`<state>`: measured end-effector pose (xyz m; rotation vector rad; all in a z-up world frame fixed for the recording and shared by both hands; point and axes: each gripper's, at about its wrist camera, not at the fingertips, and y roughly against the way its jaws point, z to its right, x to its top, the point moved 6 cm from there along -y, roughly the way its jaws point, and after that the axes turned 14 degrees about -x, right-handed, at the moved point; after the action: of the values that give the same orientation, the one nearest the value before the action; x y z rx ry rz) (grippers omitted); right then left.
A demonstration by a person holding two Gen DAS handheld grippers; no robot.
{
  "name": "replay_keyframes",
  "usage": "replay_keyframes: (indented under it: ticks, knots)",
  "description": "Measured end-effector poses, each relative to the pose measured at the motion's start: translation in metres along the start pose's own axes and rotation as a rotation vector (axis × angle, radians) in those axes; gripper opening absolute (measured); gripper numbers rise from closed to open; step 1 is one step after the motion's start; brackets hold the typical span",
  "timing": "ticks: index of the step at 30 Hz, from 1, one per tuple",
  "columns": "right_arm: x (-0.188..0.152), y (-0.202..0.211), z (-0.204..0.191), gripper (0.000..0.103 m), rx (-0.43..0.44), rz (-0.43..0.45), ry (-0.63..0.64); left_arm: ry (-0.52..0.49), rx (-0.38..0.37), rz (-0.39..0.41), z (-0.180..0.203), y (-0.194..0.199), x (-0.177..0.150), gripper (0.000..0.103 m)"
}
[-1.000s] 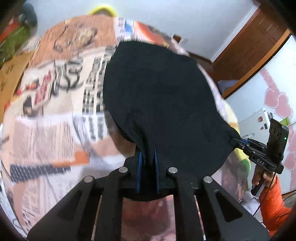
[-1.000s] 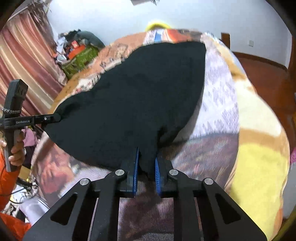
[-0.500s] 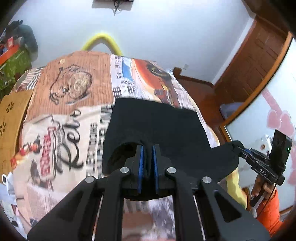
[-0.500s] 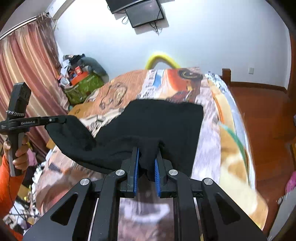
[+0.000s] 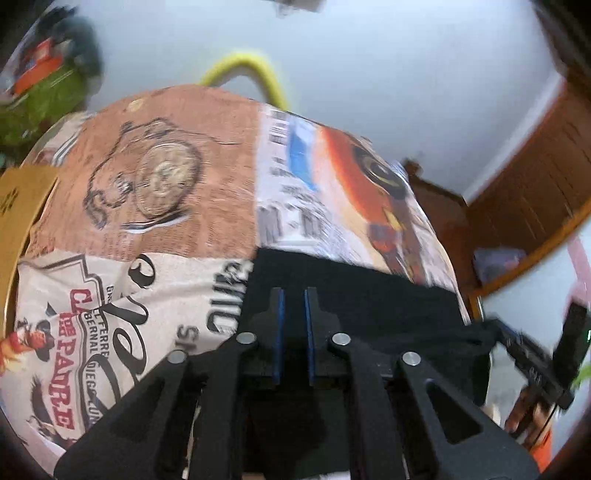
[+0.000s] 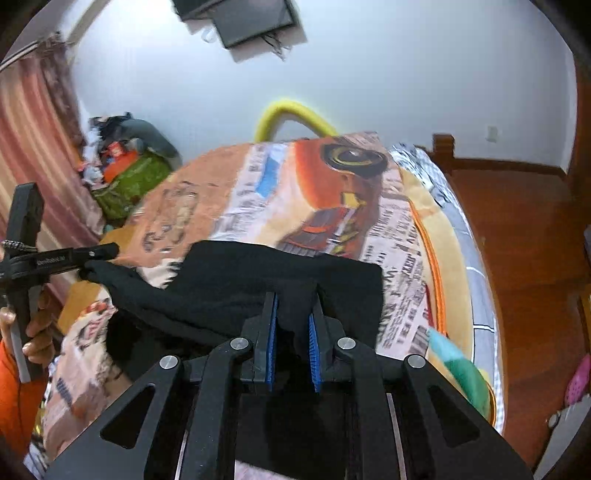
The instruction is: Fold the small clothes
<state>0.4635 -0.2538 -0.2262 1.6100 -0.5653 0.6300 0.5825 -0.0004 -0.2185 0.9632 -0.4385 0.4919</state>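
A bed fills both views, covered by a printed bedspread [image 5: 155, 206] with newspaper-style lettering, a brown pocket-watch panel and an orange car panel, set in a room with pale walls and a reddish wooden floor [image 6: 517, 236].

Nearest the left wrist camera, the left gripper [image 5: 293, 325] has its blue-padded fingers drawn close together on a fold of the black garment [image 5: 369, 295]; the cloth runs between the pads and hides the bed below them. In the right wrist view, the right gripper [image 6: 292, 332] likewise pinches a bunch of the same dark cloth, its pads a little further apart with the fabric gathered between them.

The garment is plain black, matte and soft, with no visible print. Its near edge is lifted off the bed and stretched between the two grippers, sagging slightly in the middle, while its far part lies flat on the bedspread with a straight far edge and a squared corner.

Further back, a yellow curved tube [image 6: 291, 114] rises behind the bed, a green bag [image 6: 129, 181] sits by striped curtains [image 6: 33, 147], and a dark screen [image 6: 251, 22] hangs on the wall.
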Motion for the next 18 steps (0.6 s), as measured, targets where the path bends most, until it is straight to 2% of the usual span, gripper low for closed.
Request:
replay_keyframes:
  ticks: [1, 3, 4, 5, 6, 10, 12, 18]
  knots:
    - [0.001, -0.002, 0.005, 0.024, -0.026, 0.005, -0.018, 0.012, -0.004, 0.005, -0.003, -0.001, 0.001, 0.012]
    - [0.004, 0.000, 0.014, 0.032, -0.044, 0.026, -0.056, 0.021, 0.005, 0.016, -0.010, -0.001, 0.003, 0.022]
    - [0.004, 0.005, 0.019, 0.040, -0.043, 0.041, -0.080, 0.009, 0.023, 0.019, -0.011, 0.001, 0.002, 0.026]
    - [0.004, 0.009, 0.022, 0.047, -0.043, 0.048, -0.091, -0.009, 0.043, 0.021, -0.011, 0.004, 0.000, 0.036]
    - [0.005, 0.013, 0.024, 0.048, -0.041, 0.053, -0.096, -0.019, 0.051, 0.021, -0.012, 0.006, -0.001, 0.045]
    - [-0.009, 0.030, 0.026, 0.049, -0.035, 0.044, -0.068, -0.087, 0.073, -0.026, -0.008, 0.014, -0.023, 0.057]
    - [-0.027, 0.037, 0.025, 0.051, -0.035, 0.023, -0.043, -0.131, 0.095, -0.069, -0.007, 0.014, -0.041, 0.066]
    - [-0.077, 0.026, 0.020, 0.053, -0.062, -0.079, 0.016, -0.189, 0.106, -0.218, -0.013, -0.005, -0.095, 0.071]
